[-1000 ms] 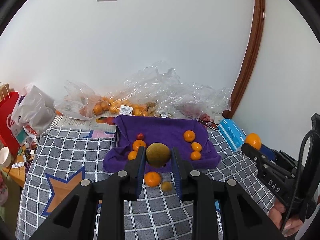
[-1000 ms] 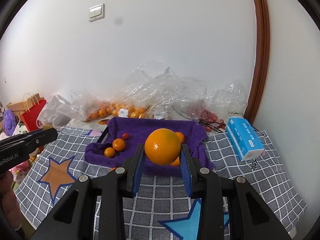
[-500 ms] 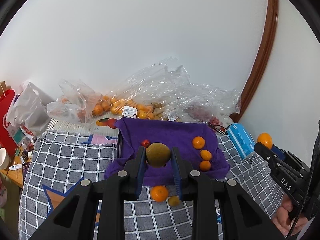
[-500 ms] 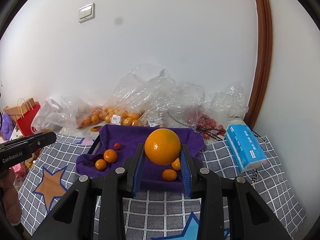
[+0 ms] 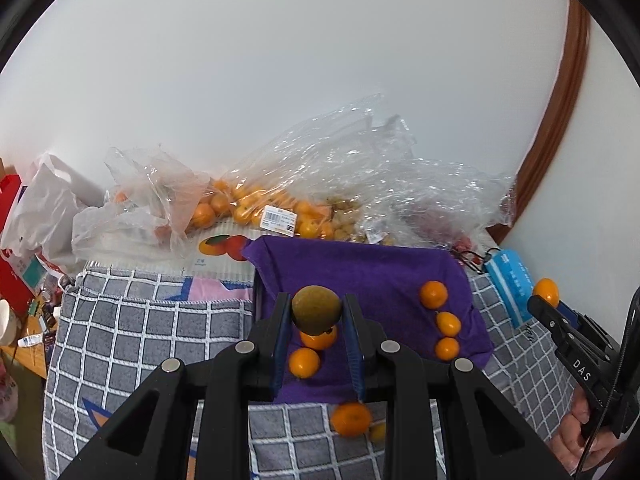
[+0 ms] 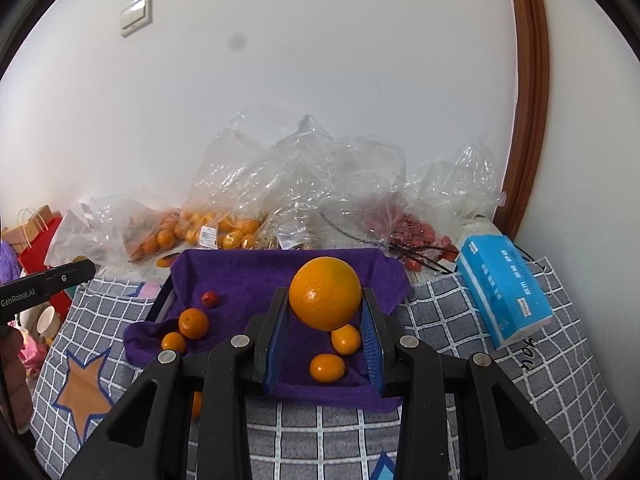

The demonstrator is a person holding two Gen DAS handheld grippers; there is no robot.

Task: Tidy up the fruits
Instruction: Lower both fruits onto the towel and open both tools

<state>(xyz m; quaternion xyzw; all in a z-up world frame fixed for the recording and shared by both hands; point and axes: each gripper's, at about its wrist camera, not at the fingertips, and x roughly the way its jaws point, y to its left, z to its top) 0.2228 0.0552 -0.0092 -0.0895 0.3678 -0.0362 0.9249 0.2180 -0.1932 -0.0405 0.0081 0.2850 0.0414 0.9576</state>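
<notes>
My left gripper [image 5: 316, 312] is shut on a brownish-green round fruit [image 5: 317, 309], held above the left part of a purple cloth [image 5: 372, 276]. Under it lie two small oranges [image 5: 305, 362]; three more [image 5: 447, 323] sit in a row at the cloth's right. My right gripper [image 6: 325, 300] is shut on a big orange [image 6: 325, 293] over the right part of the purple cloth [image 6: 248, 276]. Two small oranges [image 6: 327, 367] lie below it. At the cloth's left rest two oranges [image 6: 193, 322] and a small red fruit [image 6: 209, 298].
Clear plastic bags [image 5: 280, 184] of oranges and red fruit line the wall behind the cloth. A blue tissue pack [image 6: 502, 286] lies to the right. Two loose fruits [image 5: 352, 419] sit on the checked grey cover [image 5: 132, 320] in front. Red paper bags [image 5: 12, 240] stand at the left.
Both grippers have moved forward toward the wall and slightly down, and now hang over the purple cloth. Each keeps its fruit.
</notes>
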